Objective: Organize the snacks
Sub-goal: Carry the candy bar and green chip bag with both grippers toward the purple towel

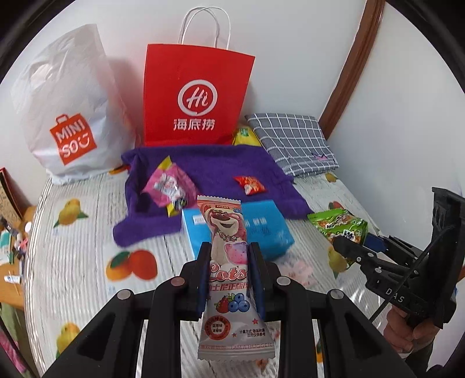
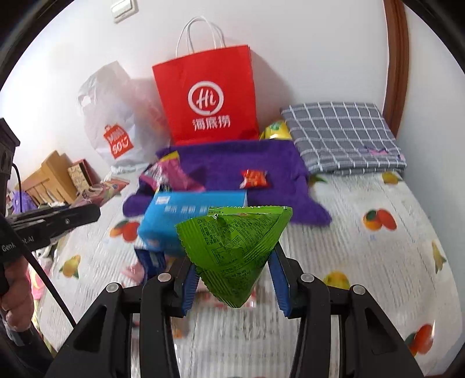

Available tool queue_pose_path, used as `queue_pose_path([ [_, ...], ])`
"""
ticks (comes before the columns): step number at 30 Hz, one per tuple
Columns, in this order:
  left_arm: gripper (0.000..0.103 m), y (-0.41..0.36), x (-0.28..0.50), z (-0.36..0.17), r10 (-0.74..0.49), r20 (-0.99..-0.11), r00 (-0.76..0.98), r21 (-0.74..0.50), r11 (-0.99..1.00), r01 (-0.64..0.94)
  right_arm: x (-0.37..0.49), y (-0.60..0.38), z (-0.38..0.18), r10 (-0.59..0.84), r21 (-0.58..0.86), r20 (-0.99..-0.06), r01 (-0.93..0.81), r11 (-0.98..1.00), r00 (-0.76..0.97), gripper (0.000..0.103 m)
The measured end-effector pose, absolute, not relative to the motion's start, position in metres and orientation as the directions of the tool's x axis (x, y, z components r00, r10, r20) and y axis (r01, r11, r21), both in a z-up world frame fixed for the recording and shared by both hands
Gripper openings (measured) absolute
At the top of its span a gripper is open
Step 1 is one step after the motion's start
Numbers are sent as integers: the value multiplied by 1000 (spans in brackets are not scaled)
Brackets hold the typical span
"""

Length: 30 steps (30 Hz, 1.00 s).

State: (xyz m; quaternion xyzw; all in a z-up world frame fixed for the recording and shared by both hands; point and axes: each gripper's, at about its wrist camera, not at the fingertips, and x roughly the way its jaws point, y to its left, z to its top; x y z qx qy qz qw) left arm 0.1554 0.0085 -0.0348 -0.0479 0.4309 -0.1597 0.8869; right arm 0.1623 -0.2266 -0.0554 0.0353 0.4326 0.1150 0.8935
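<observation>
Left gripper (image 1: pixel 229 256): black plastic frame, blue ribbed pads, clamped on the bear snack packet (image 1: pixel 229 270), a glossy foil pouch with crimped ends, held upright above the bed.

Right gripper (image 2: pixel 234 279): same build, jaws pressed against the green snack packet (image 2: pixel 235 250), a crinkled foil pouch pinched into a cone, its serrated edge uppermost.

Fruit-print sheet (image 1: pixel 87 241): ribbed, quilted, white with orange and yellow fruit.

Purple towel (image 1: pixel 209 168): plush, rumpled, bearing a pink candy packet (image 1: pixel 168 186) and a small red packet (image 1: pixel 250 184).

Blue box (image 1: pixel 267 229): smooth rectangular carton lying at the towel's near edge.

Red paper bag (image 1: pixel 194 96): stiff, upright against the wall, with white twisted-cord handles.

White plastic bag (image 1: pixel 66 116): soft and bulging, left of the red bag.

Checked cloth (image 1: pixel 293 142): grey, folded flat.

Only the right wrist view shows the wall switch (image 2: pixel 123 8) and the cardboard boxes (image 2: pixel 58 177) beside the bed; only the left wrist view shows the green packet's printed front.
</observation>
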Motion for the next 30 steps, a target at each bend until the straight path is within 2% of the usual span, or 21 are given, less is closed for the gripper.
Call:
queue_pose_path([
  [22, 24, 16, 236, -26, -260, -747, 612, -173, 965, 199, 260, -199, -44, 256, 124, -723, -243, 962, 642, 44],
  [30, 24, 14, 255, -31, -252, -755, 606, -152, 965, 212, 287, -202, -46, 266, 154, -717, -225, 962, 645, 44],
])
